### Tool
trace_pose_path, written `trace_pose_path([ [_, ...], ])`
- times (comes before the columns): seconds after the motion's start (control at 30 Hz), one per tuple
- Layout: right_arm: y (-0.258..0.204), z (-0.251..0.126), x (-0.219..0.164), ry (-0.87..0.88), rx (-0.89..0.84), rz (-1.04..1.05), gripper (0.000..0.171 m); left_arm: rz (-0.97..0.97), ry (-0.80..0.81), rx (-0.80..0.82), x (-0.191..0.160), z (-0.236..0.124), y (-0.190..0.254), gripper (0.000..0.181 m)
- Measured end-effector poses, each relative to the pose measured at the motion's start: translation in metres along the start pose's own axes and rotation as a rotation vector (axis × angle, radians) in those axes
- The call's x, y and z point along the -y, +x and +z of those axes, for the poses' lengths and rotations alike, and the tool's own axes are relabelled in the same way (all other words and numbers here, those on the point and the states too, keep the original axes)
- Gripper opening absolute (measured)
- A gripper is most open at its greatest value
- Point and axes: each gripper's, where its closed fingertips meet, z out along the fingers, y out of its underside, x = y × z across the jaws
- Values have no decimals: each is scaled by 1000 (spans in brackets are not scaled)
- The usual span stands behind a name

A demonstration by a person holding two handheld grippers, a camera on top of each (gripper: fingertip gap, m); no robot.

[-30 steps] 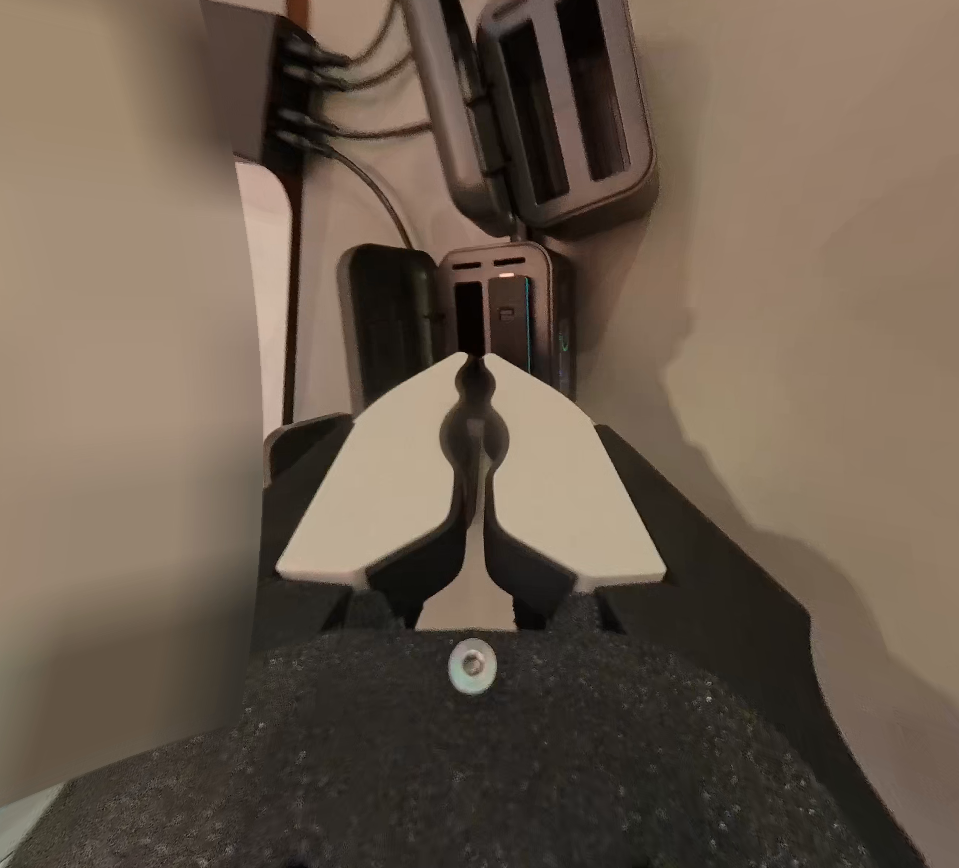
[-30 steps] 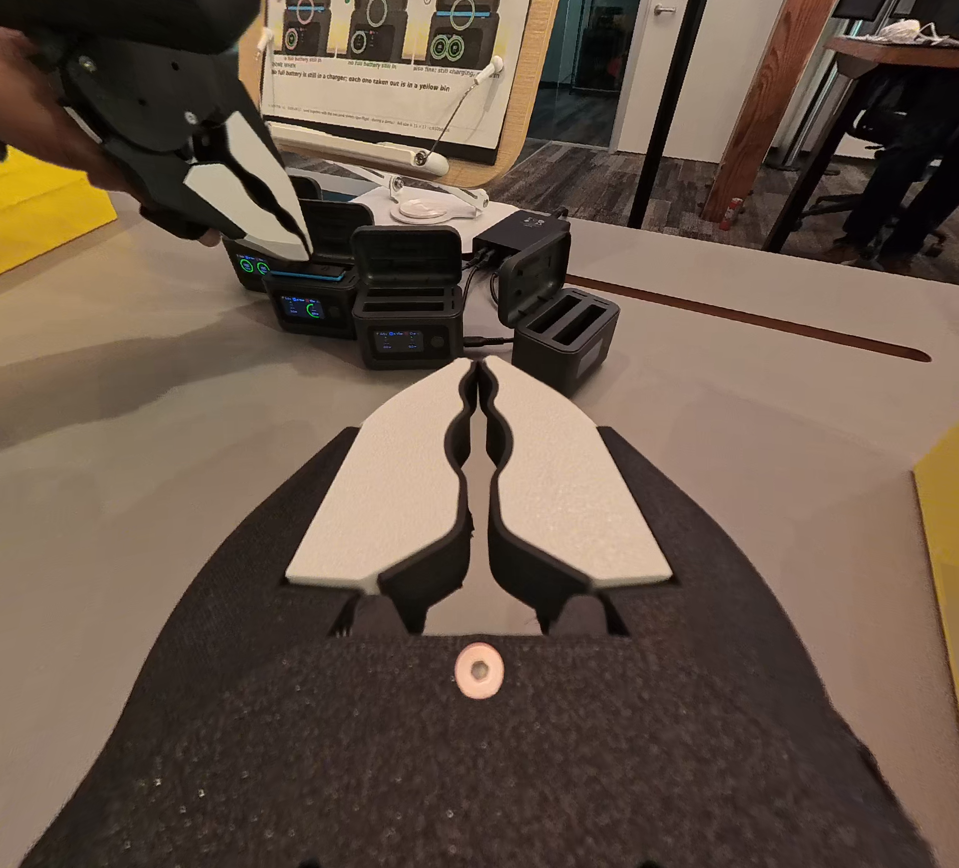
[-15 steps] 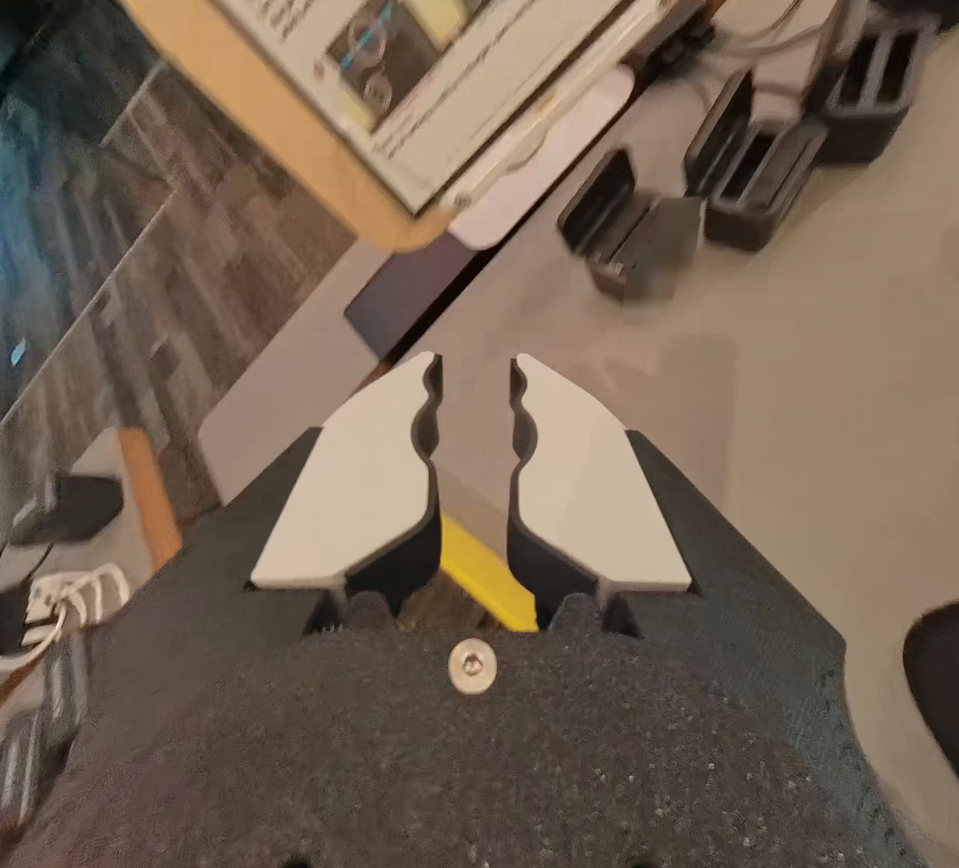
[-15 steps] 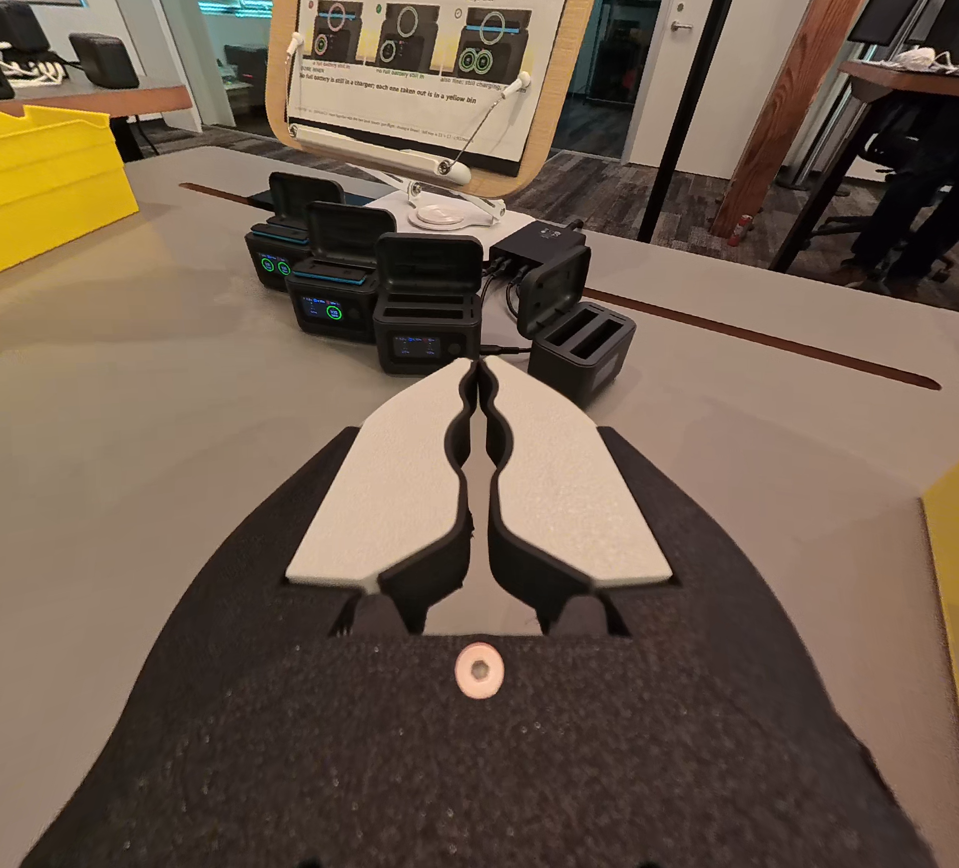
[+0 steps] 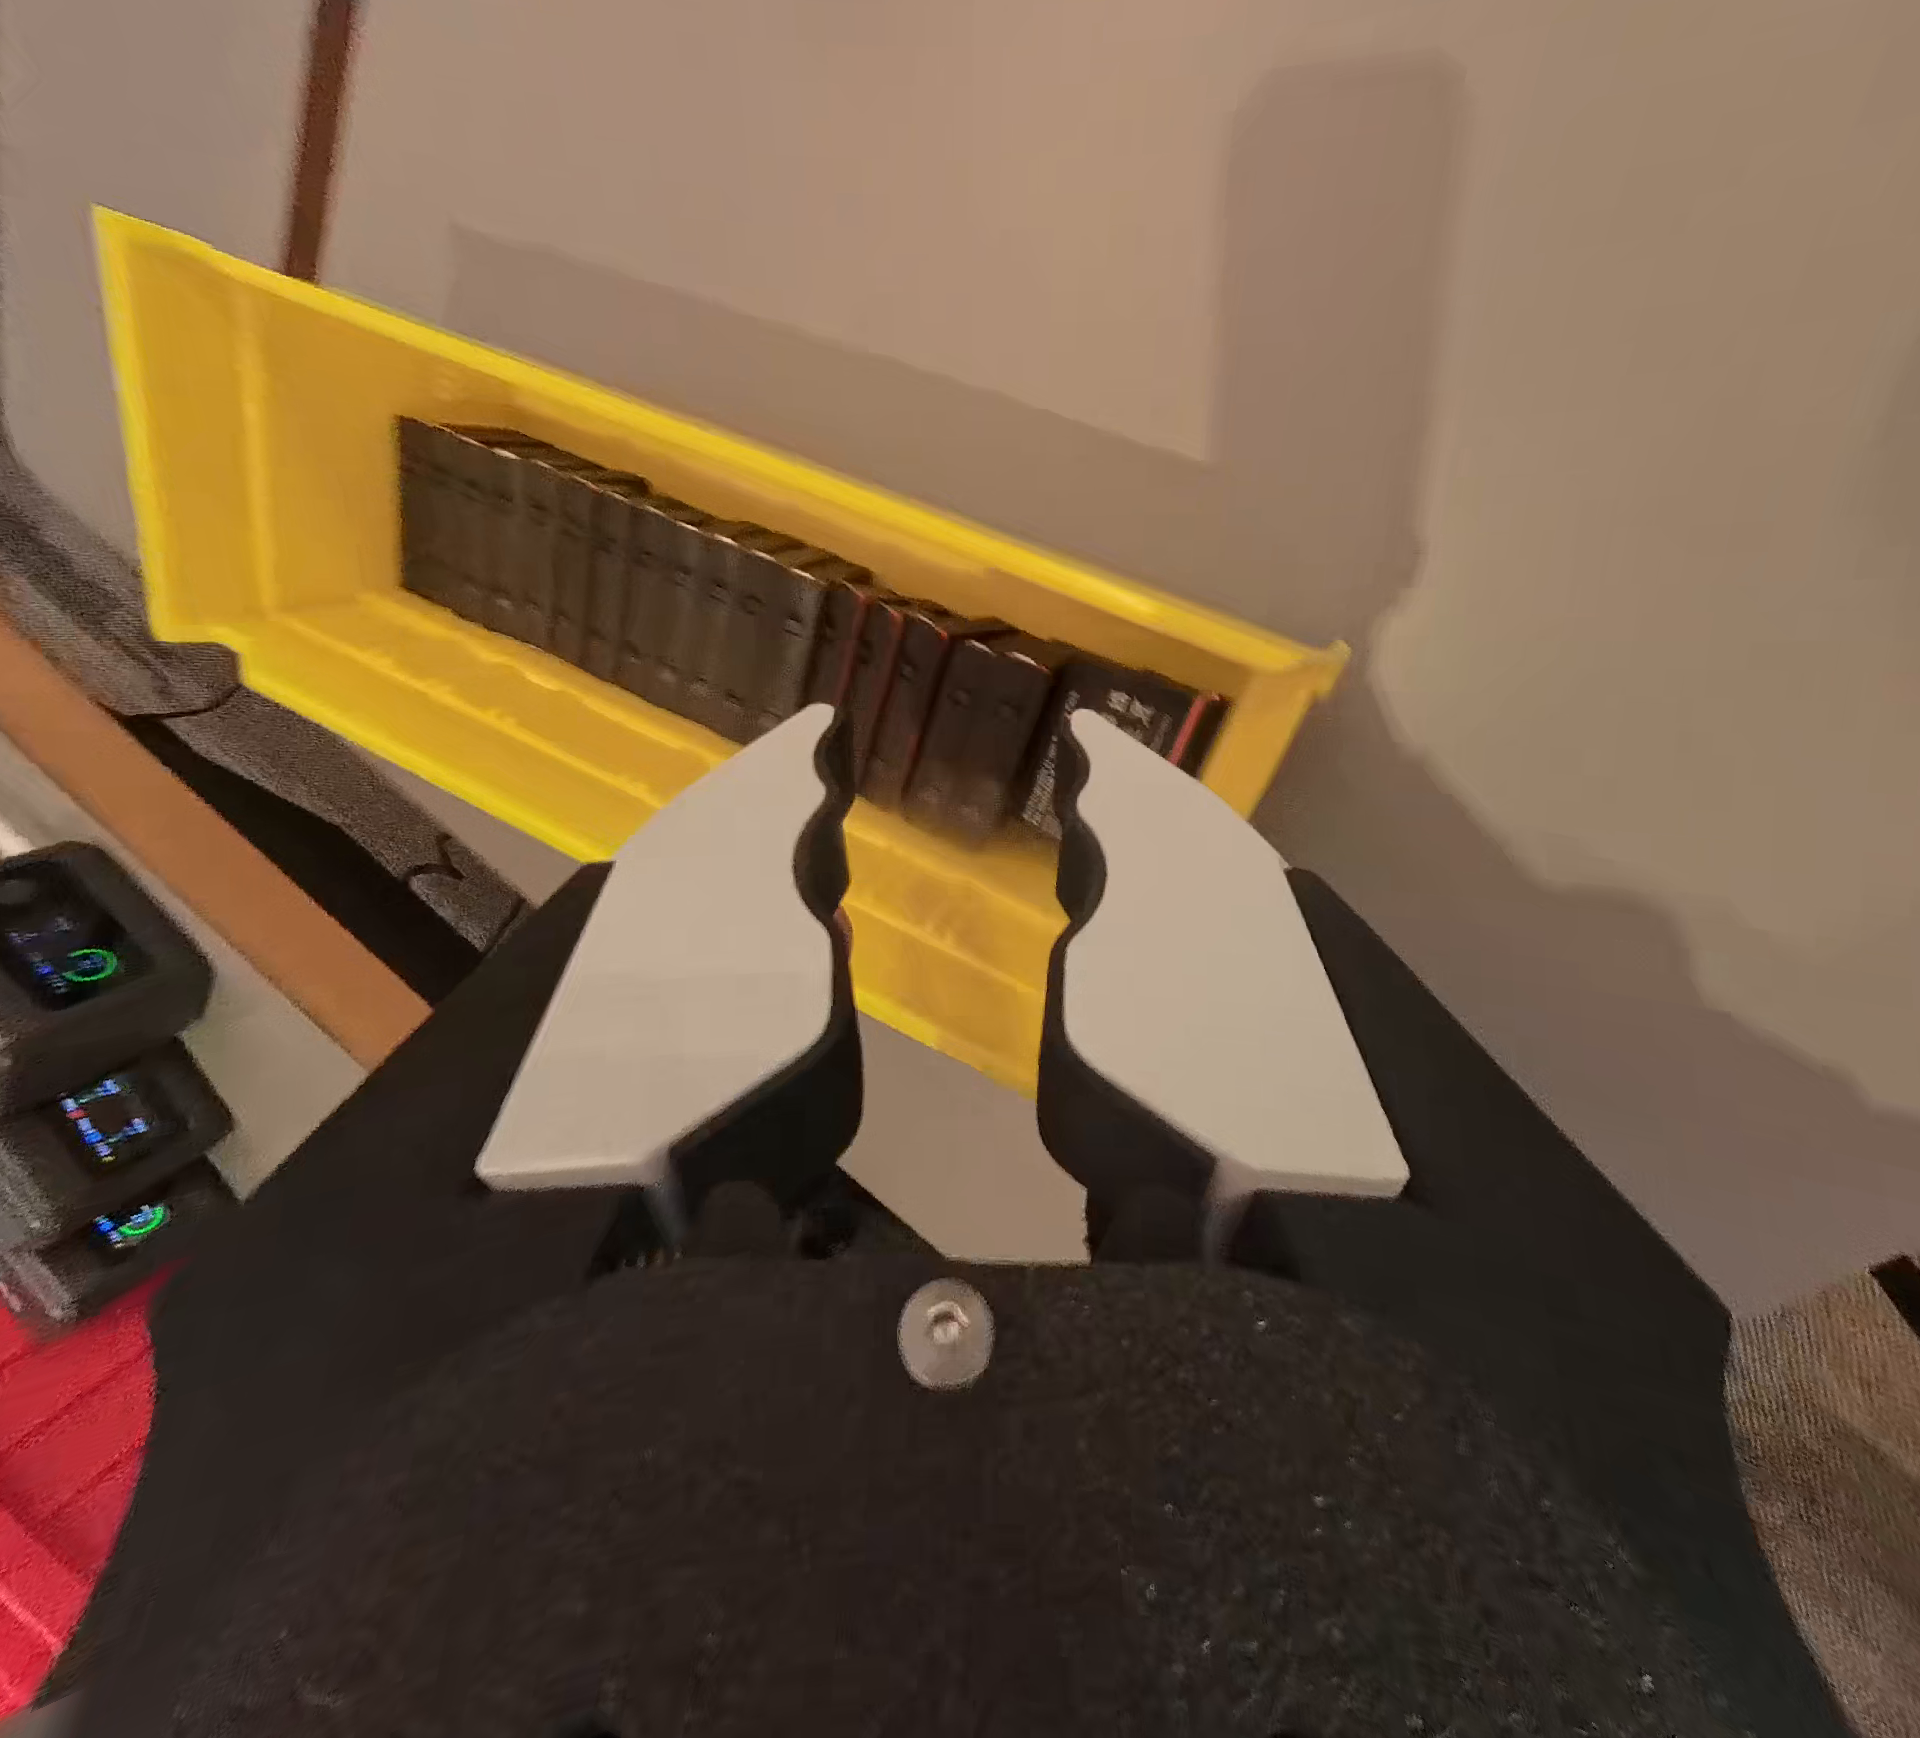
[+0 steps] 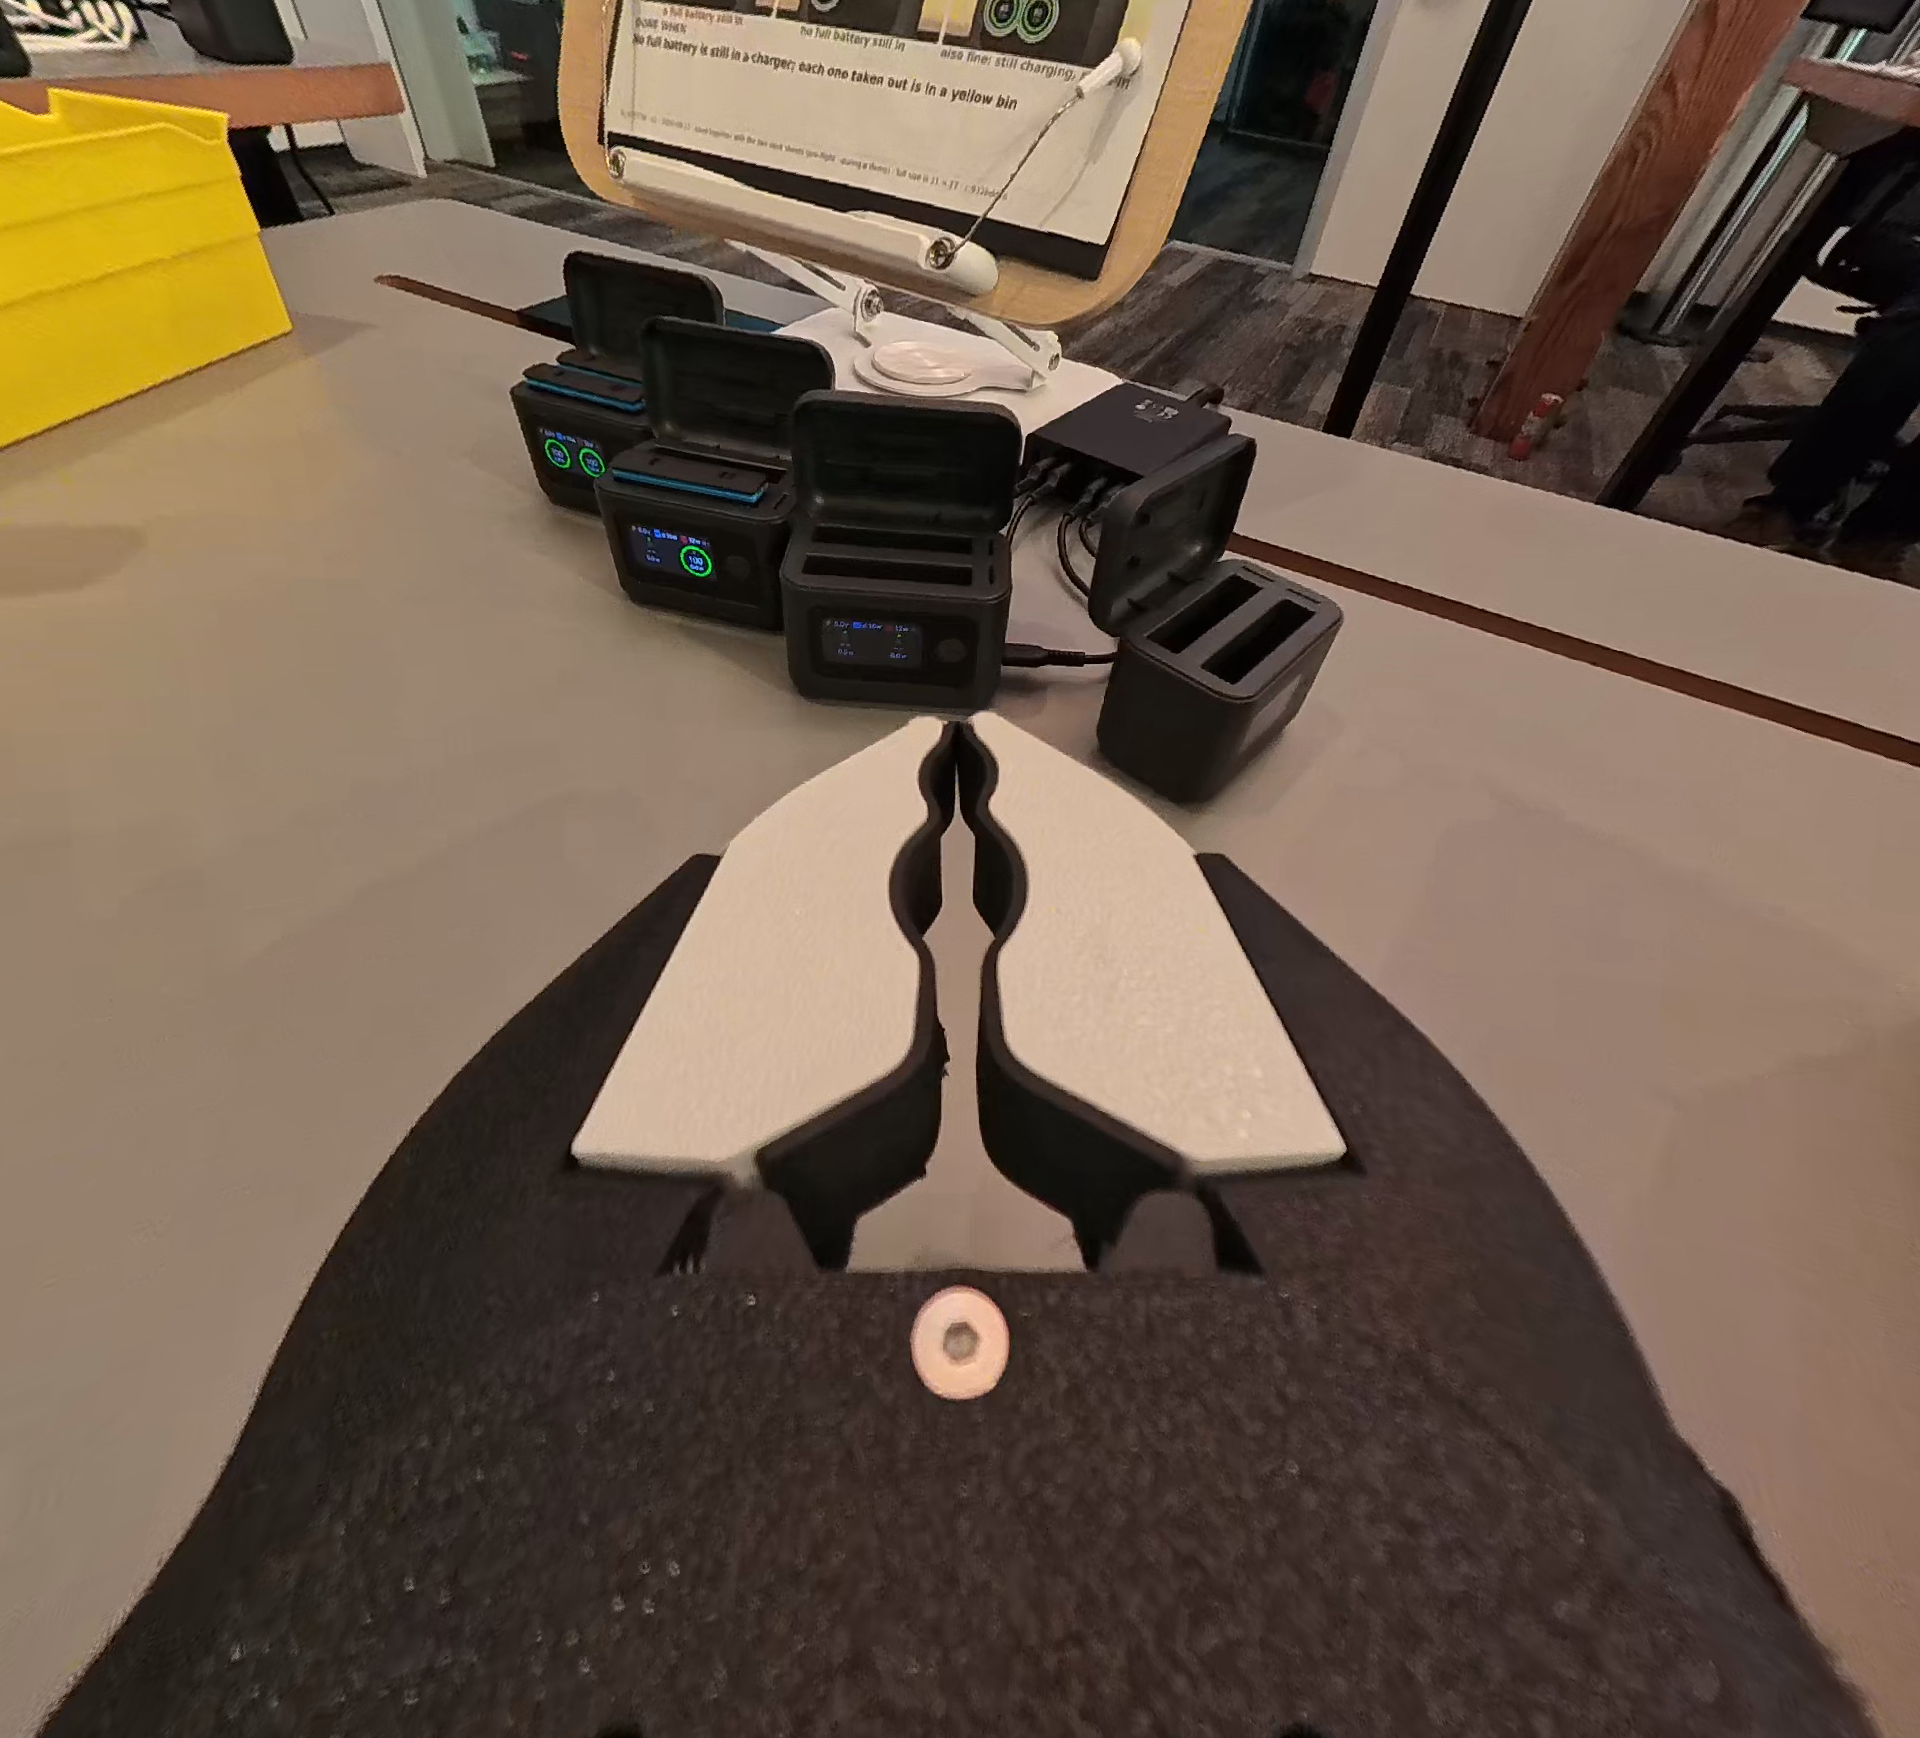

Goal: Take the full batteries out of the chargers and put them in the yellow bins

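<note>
In the left wrist view, my left gripper is open and empty, just above the near right end of a yellow bin. The bin holds a row of several black batteries. In the right wrist view, my right gripper is shut and empty, low over the grey table. Ahead of it stand several black chargers with open lids. The far-left charger and the second charger hold blue-topped batteries and show green rings. The third charger and the fourth charger have empty slots.
A black power hub with cables sits behind the chargers. An instruction board stands on a white stand at the back. A yellow bin sits far left on the table. Charger screens show at the left wrist view's lower left edge. One gripper's finger ends stand about 50 cm off the other's.
My left gripper swung away from the chargers to the yellow bin and went from shut to open. My right gripper stayed shut and moved slightly closer to the chargers.
</note>
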Motion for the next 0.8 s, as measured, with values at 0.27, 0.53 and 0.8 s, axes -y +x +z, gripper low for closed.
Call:
trace_pose_path([
  [0.27,-5,5,-8,-26,20,-20,0,195,-128,-148,-28,23,41,39],
  [0.53,-6,10,-19,-63,25,-26,0,271,-190,-261,-31,31,53,37],
  [0.8,-7,12,-25,-88,32,-26,0,134,-113,-290,-23,32,45,37],
])
